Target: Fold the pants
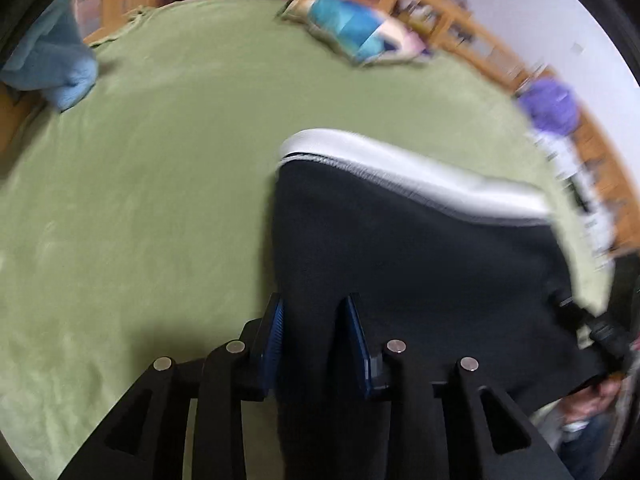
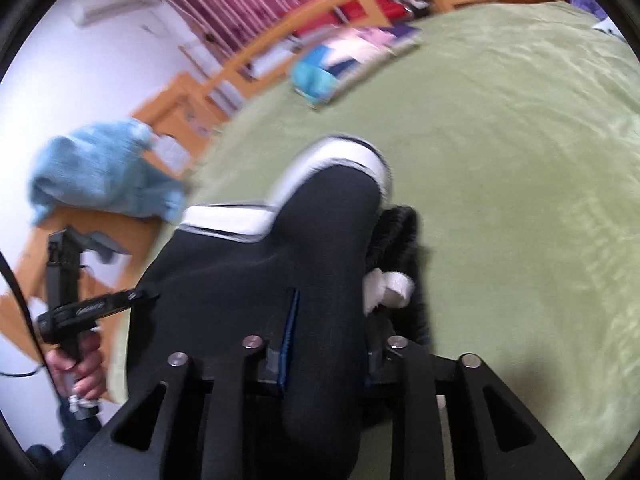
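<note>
Two grippers share one garment, and we take the left wrist view first. Our left gripper (image 1: 314, 312) has its blue pads (image 1: 276, 328) pressed onto a bunched fold of the black pants (image 1: 400, 248), which run up from between the fingers and spread out to the right over the green blanket (image 1: 160, 180). Along the pants' far edge we see a white band (image 1: 420, 172), blurred toward the right. At the right edge the other gripper's black body (image 1: 604, 332) meets the pants, with part of a hand (image 1: 600, 396) below it. A light blue cloth (image 1: 52, 68) lies at the blanket's far left, a colourful folded item (image 1: 360, 36) lies near the wooden rail (image 1: 460, 20), and something purple (image 1: 552, 108) sits blurred by the rail at the right.

From the right wrist view, our right gripper (image 2: 328, 320) pinches a thick roll of the pants (image 2: 320, 220) between its fingers; the cloth hides most of the pads. The white band (image 2: 352, 160) curves over the top of the roll. At left, a hand (image 2: 80, 368) holds the left gripper (image 2: 96, 304), whose tip reaches the pants' edge; from here we cannot tell how its jaws stand. The light blue cloth (image 2: 100, 172) lies over the wooden rail (image 2: 280, 44).
</note>
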The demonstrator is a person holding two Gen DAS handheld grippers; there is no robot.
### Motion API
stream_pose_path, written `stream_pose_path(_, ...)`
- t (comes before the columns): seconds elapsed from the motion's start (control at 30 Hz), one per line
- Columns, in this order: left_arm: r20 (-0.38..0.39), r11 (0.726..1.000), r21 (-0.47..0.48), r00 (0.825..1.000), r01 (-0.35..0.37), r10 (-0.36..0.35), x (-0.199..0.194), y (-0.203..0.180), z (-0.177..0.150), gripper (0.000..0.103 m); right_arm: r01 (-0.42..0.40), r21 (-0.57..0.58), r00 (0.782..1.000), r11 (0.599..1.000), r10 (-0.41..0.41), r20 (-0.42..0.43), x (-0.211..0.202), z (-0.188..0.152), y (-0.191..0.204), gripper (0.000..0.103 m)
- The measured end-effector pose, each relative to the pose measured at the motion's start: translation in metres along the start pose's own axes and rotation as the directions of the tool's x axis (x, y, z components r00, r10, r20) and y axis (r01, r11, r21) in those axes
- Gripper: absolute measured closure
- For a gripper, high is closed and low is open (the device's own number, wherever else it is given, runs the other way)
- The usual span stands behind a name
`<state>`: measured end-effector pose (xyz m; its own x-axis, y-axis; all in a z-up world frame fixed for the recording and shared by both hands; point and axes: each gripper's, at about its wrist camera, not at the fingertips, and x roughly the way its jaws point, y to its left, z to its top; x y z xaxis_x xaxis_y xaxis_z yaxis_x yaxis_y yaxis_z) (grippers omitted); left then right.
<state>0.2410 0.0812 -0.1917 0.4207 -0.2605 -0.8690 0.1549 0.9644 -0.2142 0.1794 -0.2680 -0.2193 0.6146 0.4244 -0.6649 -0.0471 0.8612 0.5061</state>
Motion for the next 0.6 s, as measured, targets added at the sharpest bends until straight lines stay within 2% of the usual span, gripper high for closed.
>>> stream_pose_path(0.07, 0.024, 1.0, 0.015, 1.0, 0.004, -0.005, -0.007, -0.003, -0.011, 0.07, 0.0, 0.051, 0.998, 0.999, 0.003, -0.059, 0.0, 0.002, -0.015, 0.068)
stream_pose_path(0.13, 0.046, 0.999, 0.04, 0.998, 0.035, -0.037, -0.023, -0.01, -0.021, 0.058, 0.025, 0.062, 0.997, 0.998, -0.02, -0.072, -0.015, 0.0, -0.016, 0.066)
stream_pose_path(0.17, 0.063, 0.997, 0.057, 0.997, 0.047, -0.051, -0.032, -0.014, -0.027, 0.046, 0.053, 0.043, 0.997, 0.998, -0.051, -0.053, -0.029, -0.003, -0.012, 0.064)
stream_pose_path(0.2, 0.083, 0.996, 0.072, 0.995, 0.056, -0.062, -0.041, -0.018, -0.033, 0.039, 0.071, 0.015, 0.997, 0.997, -0.07, -0.024, -0.045, -0.007, -0.005, 0.058)
stream_pose_path(0.27, 0.097, 0.995, 0.085, 0.993, 0.055, -0.063, -0.053, -0.018, -0.049, 0.039, 0.048, -0.031, 0.999, 0.998, -0.048, 0.003, -0.069, -0.017, 0.007, 0.051)
stream_pose_path(0.37, 0.09, 0.995, 0.079, 0.994, 0.058, -0.065, -0.062, -0.015, -0.068, 0.039, 0.026, -0.108, 0.999, 0.994, -0.023, 0.027, -0.096, -0.039, 0.027, 0.051)
stream_pose_path(0.43, 0.081, 0.996, 0.045, 0.994, 0.071, -0.075, -0.064, -0.011, -0.077, 0.039, 0.015, -0.153, 0.999, 0.988, -0.009, 0.04, -0.105, -0.053, 0.037, 0.046)
stream_pose_path(0.53, 0.058, 0.995, 0.003, 0.993, 0.101, -0.101, -0.061, -0.006, -0.093, 0.039, 0.055, -0.22, 0.998, 0.974, -0.049, 0.035, -0.103, -0.075, 0.05, 0.043)
stream_pose_path(0.6, 0.049, 0.995, -0.012, 0.994, 0.094, -0.094, -0.057, -0.004, -0.101, 0.039, 0.143, -0.297, 0.99, 0.944, -0.135, 0.046, -0.09, -0.09, 0.059, 0.042)
